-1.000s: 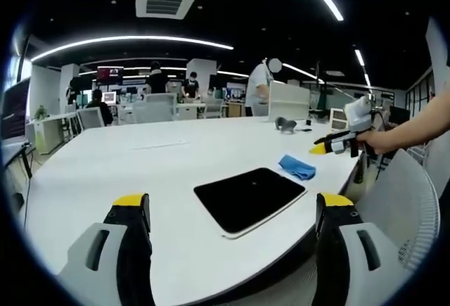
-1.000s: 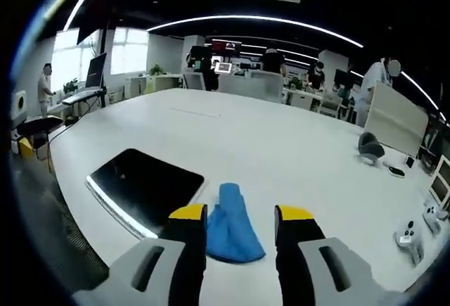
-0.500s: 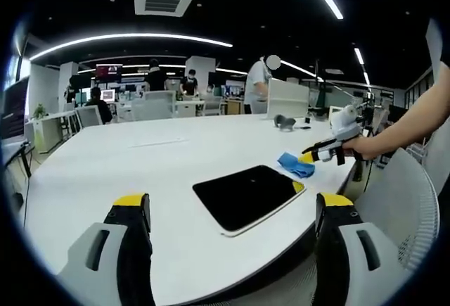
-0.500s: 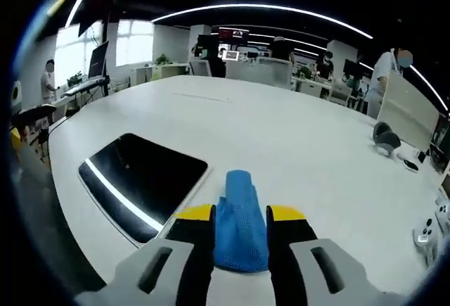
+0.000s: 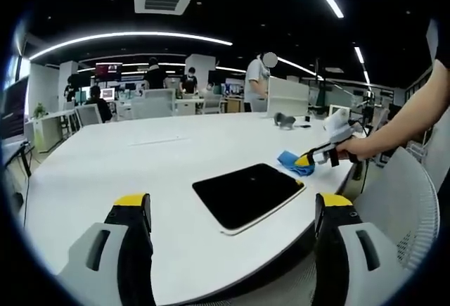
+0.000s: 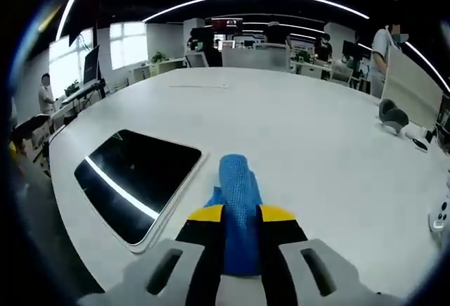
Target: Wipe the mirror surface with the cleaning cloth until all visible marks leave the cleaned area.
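Right gripper view: cloth between jaws

Right gripper at blue cloth, beside mirror

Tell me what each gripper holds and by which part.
The right gripper pinches the blue cleaning cloth at its near end. The left gripper is open and holds nothing.
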`<state>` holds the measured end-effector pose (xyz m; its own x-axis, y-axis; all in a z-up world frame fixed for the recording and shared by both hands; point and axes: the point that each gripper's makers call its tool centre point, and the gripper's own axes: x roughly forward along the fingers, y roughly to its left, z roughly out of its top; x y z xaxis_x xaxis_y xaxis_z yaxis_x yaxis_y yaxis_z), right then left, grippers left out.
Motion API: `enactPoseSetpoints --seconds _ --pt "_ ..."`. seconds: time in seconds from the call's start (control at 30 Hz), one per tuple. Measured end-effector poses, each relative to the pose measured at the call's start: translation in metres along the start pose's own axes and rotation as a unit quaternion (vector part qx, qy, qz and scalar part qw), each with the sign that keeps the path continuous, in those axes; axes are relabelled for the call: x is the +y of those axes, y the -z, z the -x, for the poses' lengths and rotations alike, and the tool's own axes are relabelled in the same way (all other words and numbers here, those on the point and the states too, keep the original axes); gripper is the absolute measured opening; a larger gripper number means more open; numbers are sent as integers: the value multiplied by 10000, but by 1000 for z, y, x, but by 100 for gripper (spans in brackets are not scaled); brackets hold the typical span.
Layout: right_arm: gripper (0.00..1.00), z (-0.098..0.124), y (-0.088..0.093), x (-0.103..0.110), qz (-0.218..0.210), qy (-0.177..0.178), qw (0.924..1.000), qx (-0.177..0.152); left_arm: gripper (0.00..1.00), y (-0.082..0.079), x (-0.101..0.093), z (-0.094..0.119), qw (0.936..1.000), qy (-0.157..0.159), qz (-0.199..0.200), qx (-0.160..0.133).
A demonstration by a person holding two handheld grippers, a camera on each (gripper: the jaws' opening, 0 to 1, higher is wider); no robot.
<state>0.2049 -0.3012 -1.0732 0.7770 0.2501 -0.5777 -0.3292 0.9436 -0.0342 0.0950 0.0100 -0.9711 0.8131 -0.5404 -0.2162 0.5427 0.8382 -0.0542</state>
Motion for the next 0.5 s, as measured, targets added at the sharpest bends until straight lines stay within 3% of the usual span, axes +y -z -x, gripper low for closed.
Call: enactPoseSetpoints --seconds 0.07,0.5 --pt "10 -4 7 -1 222 41 9995 217 96 0 0 0 10000 -5 -1 11" --pt "6 -5 6 0 177 -80 9998 100 93 1 -1 0 10000 0 -5 23"
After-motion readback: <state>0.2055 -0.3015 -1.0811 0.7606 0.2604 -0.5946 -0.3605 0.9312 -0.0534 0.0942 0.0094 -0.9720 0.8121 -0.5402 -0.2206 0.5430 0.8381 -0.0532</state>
